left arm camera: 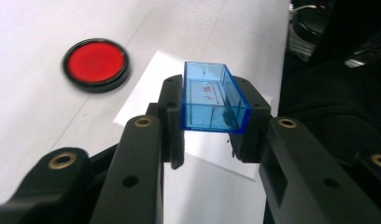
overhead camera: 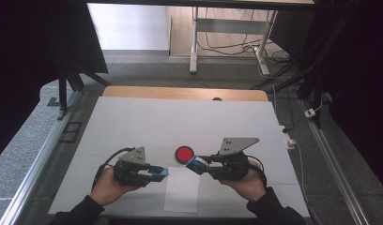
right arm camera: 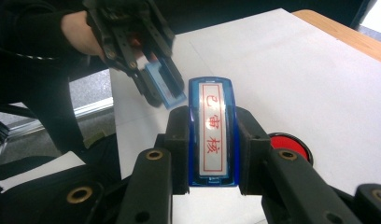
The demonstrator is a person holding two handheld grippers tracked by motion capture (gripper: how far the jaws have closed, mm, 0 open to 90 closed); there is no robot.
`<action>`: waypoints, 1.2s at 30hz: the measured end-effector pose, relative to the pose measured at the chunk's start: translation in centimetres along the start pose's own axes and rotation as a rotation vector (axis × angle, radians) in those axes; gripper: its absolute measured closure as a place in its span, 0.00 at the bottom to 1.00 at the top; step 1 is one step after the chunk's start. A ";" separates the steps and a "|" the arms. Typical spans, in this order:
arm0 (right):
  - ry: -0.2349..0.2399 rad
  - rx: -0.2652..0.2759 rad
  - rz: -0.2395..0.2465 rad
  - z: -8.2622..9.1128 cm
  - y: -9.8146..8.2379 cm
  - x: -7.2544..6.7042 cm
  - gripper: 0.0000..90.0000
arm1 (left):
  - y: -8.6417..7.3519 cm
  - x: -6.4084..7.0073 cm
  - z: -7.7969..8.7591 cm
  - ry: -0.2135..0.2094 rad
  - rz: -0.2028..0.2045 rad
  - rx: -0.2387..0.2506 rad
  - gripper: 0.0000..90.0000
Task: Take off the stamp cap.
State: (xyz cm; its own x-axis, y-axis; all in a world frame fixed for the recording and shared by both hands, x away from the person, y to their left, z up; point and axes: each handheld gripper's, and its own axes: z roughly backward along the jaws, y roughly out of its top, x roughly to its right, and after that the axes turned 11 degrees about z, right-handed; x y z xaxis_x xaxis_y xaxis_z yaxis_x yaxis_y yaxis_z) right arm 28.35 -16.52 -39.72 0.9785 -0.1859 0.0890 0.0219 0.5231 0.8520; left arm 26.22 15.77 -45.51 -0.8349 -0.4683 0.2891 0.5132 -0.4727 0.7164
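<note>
Above the desk [overhead camera: 133, 117], the left gripper [overhead camera: 157, 173] fingers pinch a clear blue stamp cap [left arm camera: 212, 95]. The right gripper [overhead camera: 199, 164] fingers pinch the blue stamp [right arm camera: 211, 130], near the red ink pad [overhead camera: 184, 153]. Misaligned, the cap might jam or slip.

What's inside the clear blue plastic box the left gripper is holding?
The clear blue plastic box looks hollow and empty. Faint red marks show on its inner floor. The black jaws of the left gripper cover its lower sides.

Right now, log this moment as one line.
left gripper: holds blue cap | right gripper: holds stamp | red ink pad: on table
</note>
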 end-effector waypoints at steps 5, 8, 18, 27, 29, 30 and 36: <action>-0.009 -0.009 -0.002 -0.1 -0.1 0.0 0.79 | -0.6 0.0 1.0 0.019 0.036 0.021 0.76; -0.014 -0.013 -0.003 -0.1 -0.1 0.0 0.79 | -1.0 0.1 1.4 0.028 0.045 0.030 0.76; -0.023 -0.026 -0.010 -0.2 -0.3 0.1 0.79 | -2.3 0.3 3.1 0.080 0.103 0.067 0.76; -0.024 -0.024 -0.019 -0.3 -0.3 0.1 0.79 | -4.2 0.9 4.8 0.125 0.160 0.099 0.76; -0.027 -0.024 -0.021 -0.3 -0.4 0.1 0.79 | -4.6 1.0 5.1 0.133 0.175 0.108 0.76; -0.030 -0.025 -0.024 -0.3 -0.4 0.1 0.79 | -4.8 1.1 5.3 0.139 0.180 0.112 0.76; -0.036 -0.020 -0.035 -0.3 -0.5 0.2 0.79 | -6.2 1.4 6.4 0.176 0.215 0.140 0.76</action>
State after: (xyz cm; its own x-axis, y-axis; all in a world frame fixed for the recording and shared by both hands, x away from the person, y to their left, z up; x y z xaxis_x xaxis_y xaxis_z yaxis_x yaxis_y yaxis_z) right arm 28.60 -16.58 -40.27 0.9691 -0.2341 0.0780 0.0606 0.5322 0.8444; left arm 20.62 22.80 -45.46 -0.6565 -0.6744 0.3379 0.6317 -0.2468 0.7349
